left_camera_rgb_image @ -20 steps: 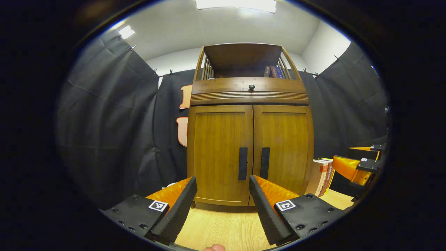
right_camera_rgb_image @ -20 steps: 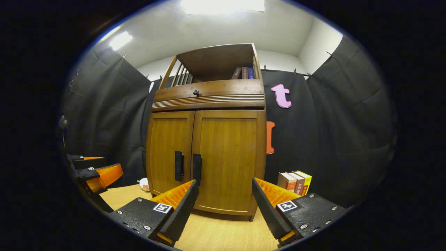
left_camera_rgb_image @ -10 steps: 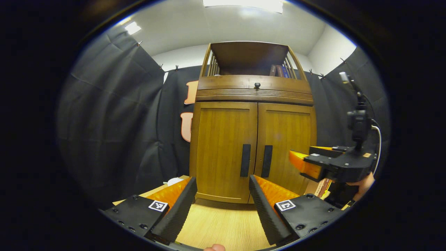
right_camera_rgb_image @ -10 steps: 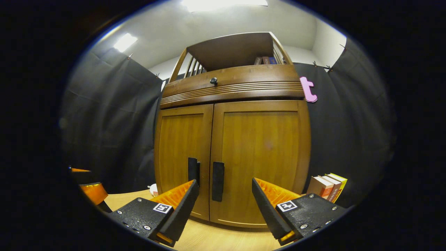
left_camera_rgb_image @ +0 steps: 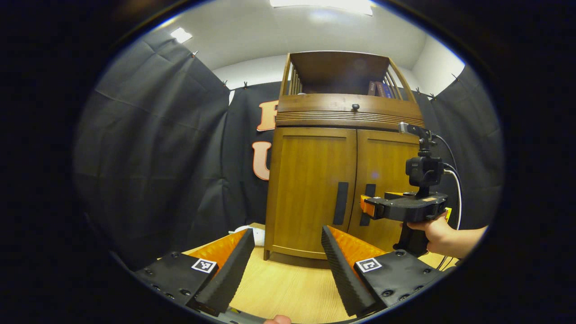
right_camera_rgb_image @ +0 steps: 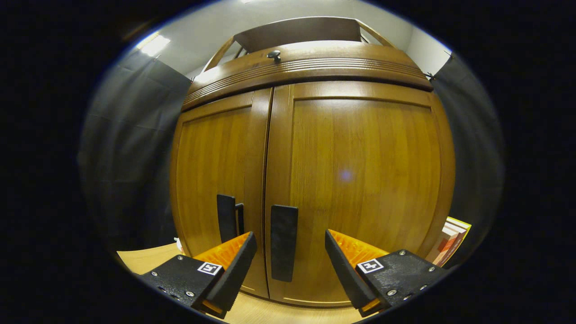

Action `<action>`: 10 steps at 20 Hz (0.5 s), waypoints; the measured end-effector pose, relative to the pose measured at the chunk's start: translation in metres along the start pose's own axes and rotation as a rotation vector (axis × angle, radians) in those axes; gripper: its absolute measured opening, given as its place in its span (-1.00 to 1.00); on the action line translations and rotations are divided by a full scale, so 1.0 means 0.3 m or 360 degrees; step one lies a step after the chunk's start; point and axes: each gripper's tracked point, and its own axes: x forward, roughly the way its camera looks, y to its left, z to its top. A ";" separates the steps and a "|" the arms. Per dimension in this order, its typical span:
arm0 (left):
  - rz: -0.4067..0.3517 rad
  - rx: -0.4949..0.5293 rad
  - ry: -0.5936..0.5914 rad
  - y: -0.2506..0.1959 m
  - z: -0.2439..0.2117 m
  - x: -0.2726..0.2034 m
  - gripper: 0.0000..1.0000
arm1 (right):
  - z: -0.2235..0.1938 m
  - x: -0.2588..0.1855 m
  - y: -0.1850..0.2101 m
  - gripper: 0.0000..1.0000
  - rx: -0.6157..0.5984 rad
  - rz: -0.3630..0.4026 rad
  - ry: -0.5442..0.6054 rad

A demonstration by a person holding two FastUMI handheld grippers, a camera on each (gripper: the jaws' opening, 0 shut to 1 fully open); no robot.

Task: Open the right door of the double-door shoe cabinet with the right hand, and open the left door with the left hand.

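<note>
While both doors of the shoe cabinet [left_camera_rgb_image: 344, 189] are shut, neither part of the task is done; the right door comes first, the left door after it. At far left of the left gripper view, the left gripper [left_camera_rgb_image: 288, 265] hangs back over the light wooden tabletop [left_camera_rgb_image: 288, 292], jaws spread wide and empty, well apart from the cabinet. Its target, the left door [left_camera_rgb_image: 312, 189], carries a dark vertical left handle [left_camera_rgb_image: 340, 203] beside the centre seam. Further right in that view, a hand [left_camera_rgb_image: 438, 234] holds the right gripper [left_camera_rgb_image: 365, 206] level, its tips just at the right handle [left_camera_rgb_image: 367, 204]; contact cannot be judged there. In the right gripper view, the right gripper [right_camera_rgb_image: 288, 263] points straight at the right door [right_camera_rgb_image: 360, 193], fingers wide apart, and the right handle [right_camera_rgb_image: 283, 243] stands between them, apparently not yet pressed by either. Judged remaining: close on this handle, swing the door outward, then repeat on the left.
</note>
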 end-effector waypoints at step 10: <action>0.0103 0.0087 0.0006 0.123 -0.020 0.008 0.93 | -0.049 0.070 0.003 0.31 -0.0023 -0.0106 0.0044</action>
